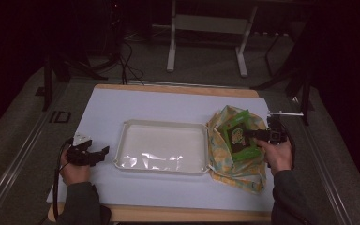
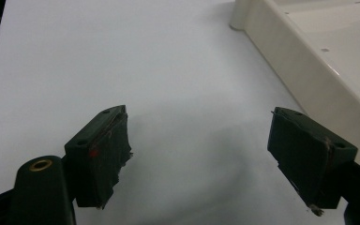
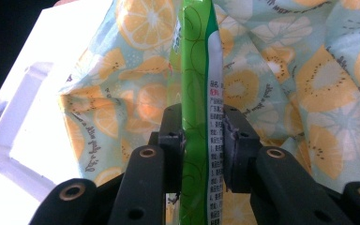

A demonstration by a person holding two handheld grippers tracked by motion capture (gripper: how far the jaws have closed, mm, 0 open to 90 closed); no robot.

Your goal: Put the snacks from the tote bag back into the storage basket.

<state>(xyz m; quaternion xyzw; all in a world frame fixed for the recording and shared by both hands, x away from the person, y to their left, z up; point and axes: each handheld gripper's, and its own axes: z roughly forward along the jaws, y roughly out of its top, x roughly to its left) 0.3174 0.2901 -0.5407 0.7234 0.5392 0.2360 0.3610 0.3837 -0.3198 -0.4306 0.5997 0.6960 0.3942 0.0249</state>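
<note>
High view, right hand-held gripper (image 1: 252, 134) clamped on green packet (image 1: 236, 136) over fruit-print bag (image 1: 229, 161), left hand-held gripper (image 1: 104, 151) apart beside tray (image 1: 122, 140) edge

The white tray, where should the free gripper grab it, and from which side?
Best bet: pinch the tray's raised left rim, coming from the left. The left gripper waits there with its fingers open, and the upright wall beside it looks thin enough to fit between them. The right gripper is busy holding the green packet.

Dim high view, dark surroundings, glare on tray (image 1: 122, 140), gripper views brighter, soft
</note>
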